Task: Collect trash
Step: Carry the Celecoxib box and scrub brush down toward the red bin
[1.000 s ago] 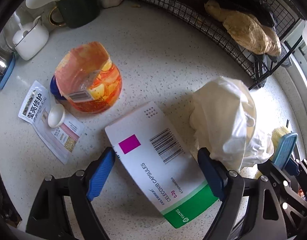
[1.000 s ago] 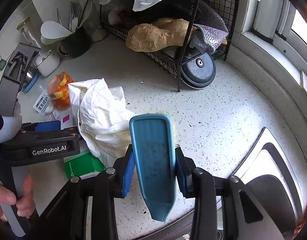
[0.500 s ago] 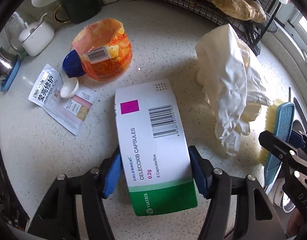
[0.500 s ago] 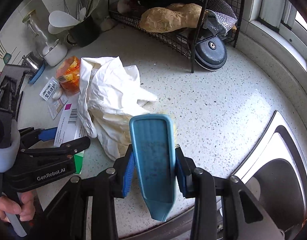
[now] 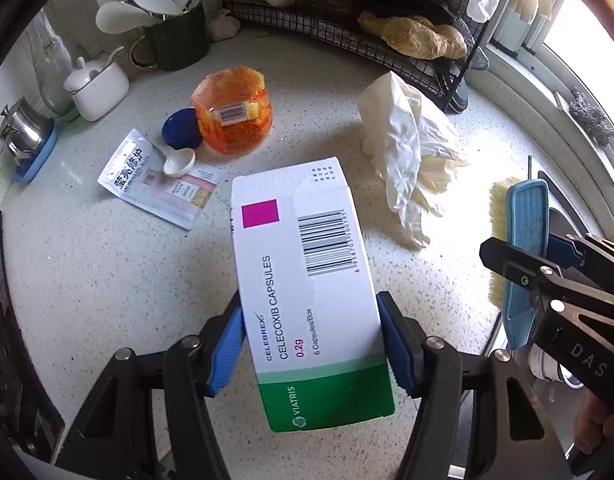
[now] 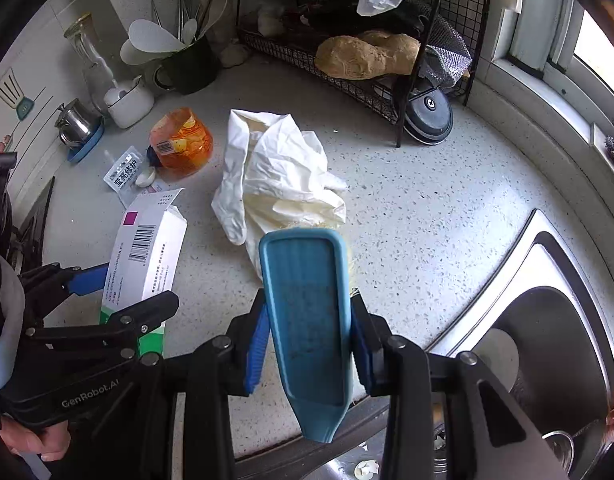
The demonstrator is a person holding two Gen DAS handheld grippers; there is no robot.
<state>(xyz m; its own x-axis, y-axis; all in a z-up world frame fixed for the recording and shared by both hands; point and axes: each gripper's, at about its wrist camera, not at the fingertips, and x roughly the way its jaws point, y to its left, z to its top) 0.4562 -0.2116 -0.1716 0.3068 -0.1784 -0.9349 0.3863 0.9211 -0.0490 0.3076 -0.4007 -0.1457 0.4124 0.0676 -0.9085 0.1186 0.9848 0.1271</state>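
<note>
I am clamping my left gripper (image 5: 311, 344) on a white and green medicine box (image 5: 307, 288), lifted above the speckled tabletop (image 5: 107, 280); its jaws have just been closing onto it. It is reading "CELEBREX", "CELECOXIB CAPSULES", "0.2g" and "VIATRIS", with a barcode. My right gripper (image 6: 307, 344) is gripping a blue brush (image 6: 307, 320). A crumpled white glove (image 5: 407, 160) and an orange wrapper (image 5: 231, 116) are lying beyond.

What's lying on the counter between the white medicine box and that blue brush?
A crumpled pair of white rubber gloves, seen best from the right wrist view, between the box and brush.
</note>
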